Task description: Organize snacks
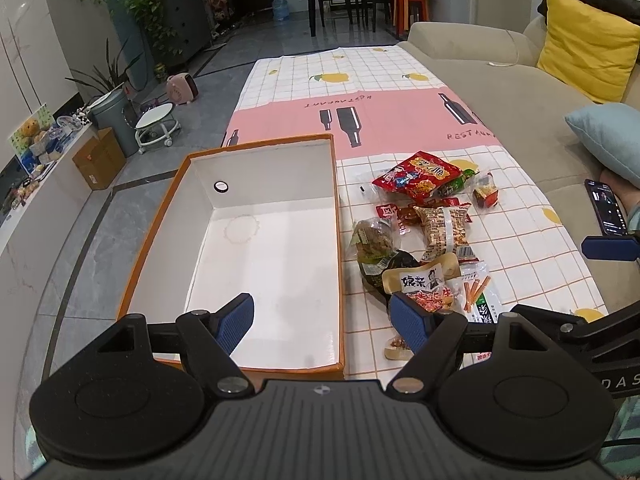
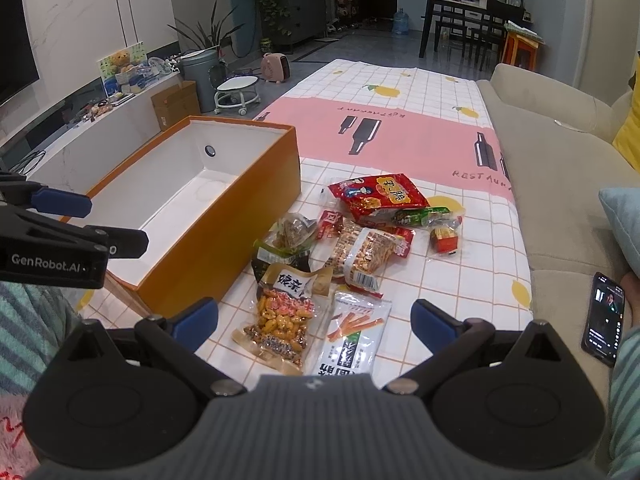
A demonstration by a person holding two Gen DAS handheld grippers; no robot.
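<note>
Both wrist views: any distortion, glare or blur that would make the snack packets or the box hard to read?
Left wrist view: strong fisheye bending with dark corners; the orange box interior is bright white but its edges stay clear; packet print sharp. Right wrist view: same curvature; the peanut packet and white carrot-stick packet are legible with mild sheen; the room beyond is dimmer and softer.
</note>
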